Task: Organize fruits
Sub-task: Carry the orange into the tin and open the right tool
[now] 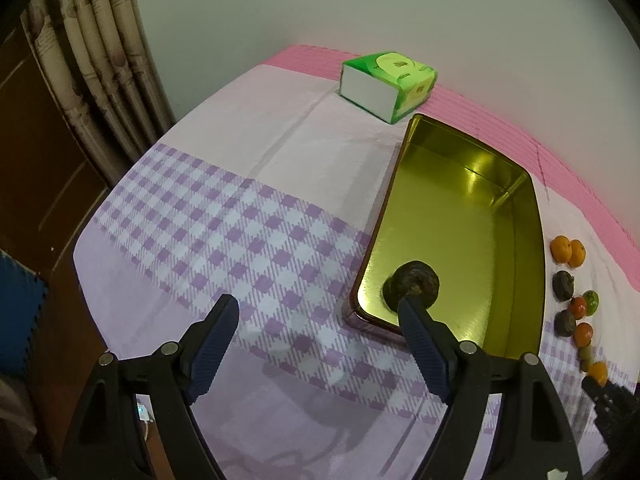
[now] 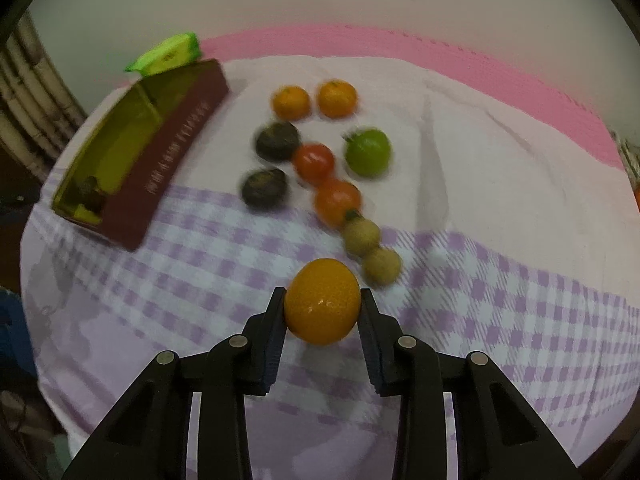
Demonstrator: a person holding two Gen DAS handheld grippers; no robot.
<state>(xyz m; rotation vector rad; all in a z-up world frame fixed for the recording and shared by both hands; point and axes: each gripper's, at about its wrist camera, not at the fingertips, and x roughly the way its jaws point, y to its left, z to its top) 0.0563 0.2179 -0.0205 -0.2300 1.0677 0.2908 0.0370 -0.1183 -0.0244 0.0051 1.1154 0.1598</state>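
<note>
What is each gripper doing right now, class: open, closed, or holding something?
Left gripper: open, holding nothing.
Right gripper: closed on the orange fruit.

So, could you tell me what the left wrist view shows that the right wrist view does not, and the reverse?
Only the left wrist view shows the open left gripper and the gold floor of the tin, where one dark fruit lies at the near end. Only the right wrist view shows the right gripper shut on an orange fruit, and the tin's maroon outer wall. Both share the tin, the green tissue pack, the checked cloth and the loose fruits on it.
</note>
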